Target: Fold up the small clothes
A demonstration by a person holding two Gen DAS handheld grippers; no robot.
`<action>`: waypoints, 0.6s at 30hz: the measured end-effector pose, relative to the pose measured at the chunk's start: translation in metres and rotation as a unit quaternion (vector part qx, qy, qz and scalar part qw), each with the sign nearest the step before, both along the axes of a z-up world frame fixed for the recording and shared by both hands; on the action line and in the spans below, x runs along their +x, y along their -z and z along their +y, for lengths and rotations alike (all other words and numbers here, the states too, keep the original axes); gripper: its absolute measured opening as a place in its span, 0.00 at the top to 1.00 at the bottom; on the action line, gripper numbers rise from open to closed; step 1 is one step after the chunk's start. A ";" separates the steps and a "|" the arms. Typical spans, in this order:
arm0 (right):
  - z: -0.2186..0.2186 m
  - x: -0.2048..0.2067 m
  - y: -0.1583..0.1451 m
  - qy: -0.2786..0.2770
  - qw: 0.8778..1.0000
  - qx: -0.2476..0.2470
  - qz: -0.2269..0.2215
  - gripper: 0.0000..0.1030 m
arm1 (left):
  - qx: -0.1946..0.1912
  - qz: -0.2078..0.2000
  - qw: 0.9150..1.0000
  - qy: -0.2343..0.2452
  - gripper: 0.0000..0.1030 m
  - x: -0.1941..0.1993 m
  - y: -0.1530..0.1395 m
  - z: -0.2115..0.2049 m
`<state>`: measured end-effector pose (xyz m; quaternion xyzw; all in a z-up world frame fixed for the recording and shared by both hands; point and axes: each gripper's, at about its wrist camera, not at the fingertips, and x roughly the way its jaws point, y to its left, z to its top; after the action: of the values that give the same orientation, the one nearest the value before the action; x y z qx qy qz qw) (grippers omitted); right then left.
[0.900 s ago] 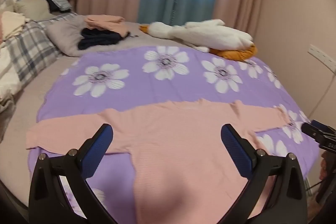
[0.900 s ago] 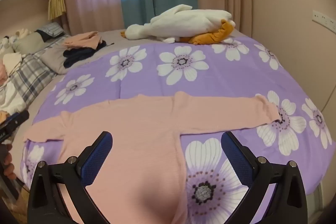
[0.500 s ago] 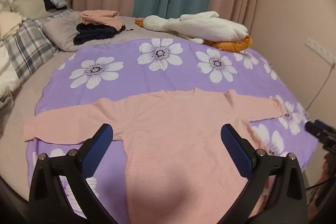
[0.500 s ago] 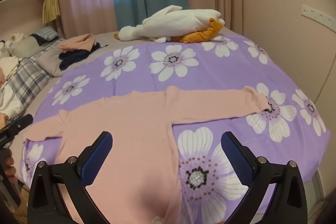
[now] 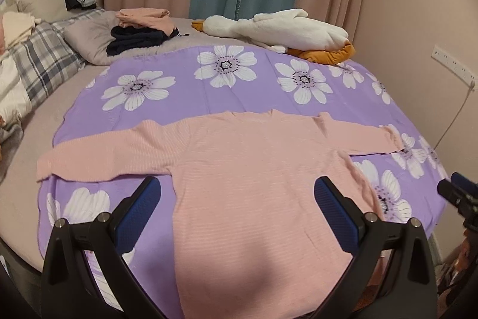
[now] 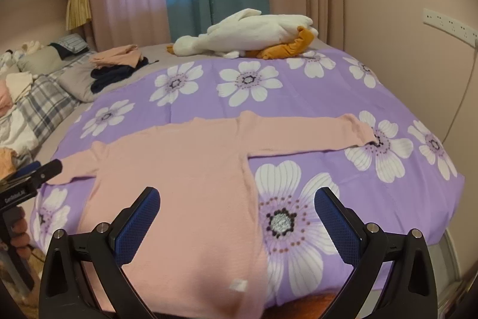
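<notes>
A pink long-sleeved top (image 5: 254, 169) (image 6: 185, 169) lies flat on a purple flowered sheet (image 5: 239, 85) (image 6: 298, 97), both sleeves spread out sideways and the hem toward me. My left gripper (image 5: 237, 199) hovers above the lower body of the top, jaws wide open, nothing between the blue pads. Over the top's right side edge and the sheet, my right gripper (image 6: 237, 205) also stands open and empty. Each gripper shows at the edge of the other's view: the right one (image 5: 460, 193), the left one (image 6: 30, 178).
A white plush goose (image 5: 280, 30) (image 6: 248, 35) lies at the far end of the bed. Folded pink and dark clothes (image 5: 140, 29) (image 6: 119, 65) sit stacked on a grey pillow. Plaid bedding (image 5: 44, 59) lies at the left. Wall with a socket strip (image 6: 448, 23) stands at the right.
Both grippers have pulled back and risen a little, so the top and sheet sit farther away and lower in each view. Jaws stayed open; the top has not moved.
</notes>
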<state>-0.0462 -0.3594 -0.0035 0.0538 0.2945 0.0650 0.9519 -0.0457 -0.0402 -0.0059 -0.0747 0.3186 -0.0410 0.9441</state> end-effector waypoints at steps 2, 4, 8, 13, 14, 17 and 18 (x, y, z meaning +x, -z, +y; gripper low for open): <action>0.006 -0.005 -0.002 -0.009 1.000 -0.004 -0.008 0.00 | -0.018 0.003 1.000 0.003 0.00 -0.002 0.002 0.001; 0.014 -0.011 -0.004 -0.020 1.000 -0.005 -0.015 0.00 | -0.029 0.004 1.000 0.003 0.00 -0.005 0.004 0.003; 0.030 -0.011 -0.010 -0.043 0.999 -0.003 -0.022 0.00 | -0.036 0.005 0.999 0.000 0.00 -0.012 0.004 0.010; 0.047 0.000 -0.028 -0.078 0.996 0.010 -0.038 0.00 | -0.055 0.018 0.998 -0.014 0.00 -0.011 0.001 0.020; 0.049 0.003 -0.031 -0.087 0.995 0.016 -0.039 0.00 | -0.058 0.020 0.998 -0.019 0.00 -0.009 -0.001 0.021; 0.058 0.016 -0.045 -0.116 0.992 0.034 -0.045 0.00 | -0.061 0.018 0.997 -0.035 0.00 -0.008 -0.002 0.028; 0.062 0.020 -0.049 -0.122 0.991 0.037 -0.048 0.00 | -0.061 0.017 0.997 -0.043 0.00 -0.007 -0.003 0.030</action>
<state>-0.0260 -0.2976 0.0453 0.0493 0.2503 0.1942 0.9472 -0.0523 -0.0105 -0.0031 -0.1461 0.3284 -0.0184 0.9330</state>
